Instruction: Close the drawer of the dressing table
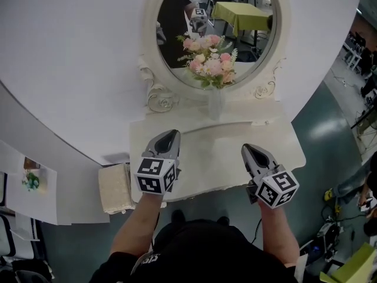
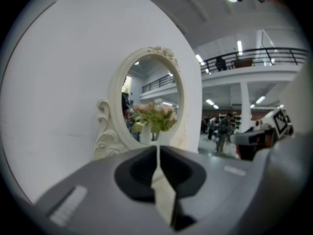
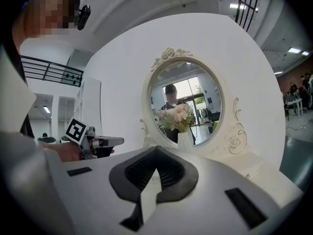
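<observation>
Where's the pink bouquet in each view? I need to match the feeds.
Head view: bouquet top centre.
Left gripper view: centre, just above the jaws.
Right gripper view: centre, just above the jaws.
Shared landmark: the oval mirror behind it.

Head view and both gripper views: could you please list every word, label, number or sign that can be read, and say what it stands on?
None can be read.
Cube on the left claw, cube on the right claw: black-and-white square markers, no letters.
Pale print on the person's dark top: too small to read.
Blue sign reflected in the mirror: too blurred to read.
</observation>
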A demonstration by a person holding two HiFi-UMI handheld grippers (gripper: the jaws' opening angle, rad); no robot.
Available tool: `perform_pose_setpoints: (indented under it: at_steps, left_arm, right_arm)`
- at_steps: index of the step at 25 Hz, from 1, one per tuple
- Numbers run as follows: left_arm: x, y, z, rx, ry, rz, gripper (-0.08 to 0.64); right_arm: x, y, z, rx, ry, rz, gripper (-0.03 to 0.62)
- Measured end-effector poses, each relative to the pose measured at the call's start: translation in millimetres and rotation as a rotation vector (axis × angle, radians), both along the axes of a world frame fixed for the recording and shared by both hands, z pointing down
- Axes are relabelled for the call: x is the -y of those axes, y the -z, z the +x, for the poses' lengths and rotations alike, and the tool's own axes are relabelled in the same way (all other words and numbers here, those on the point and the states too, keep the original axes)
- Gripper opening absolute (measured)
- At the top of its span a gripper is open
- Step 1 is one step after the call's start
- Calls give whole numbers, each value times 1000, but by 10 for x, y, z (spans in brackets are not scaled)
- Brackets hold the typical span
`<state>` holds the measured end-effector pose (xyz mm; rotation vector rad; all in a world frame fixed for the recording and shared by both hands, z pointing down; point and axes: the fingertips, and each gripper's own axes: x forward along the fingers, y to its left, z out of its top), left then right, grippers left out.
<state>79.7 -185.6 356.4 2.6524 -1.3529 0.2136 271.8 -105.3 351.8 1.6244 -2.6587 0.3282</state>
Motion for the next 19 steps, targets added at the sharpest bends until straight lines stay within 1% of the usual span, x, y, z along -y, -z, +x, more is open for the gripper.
perform_pose_setpoints:
  at_steps: [7, 19]
  left_arm:
    - [-47, -52, 2, 15, -5, -7, 23]
    - [-86, -36, 67, 16, -18, -4, 23]
  right_arm:
    - [-21, 2, -2, -2, 3, 5, -8]
    - [-54, 61, 21, -8, 9, 14, -9]
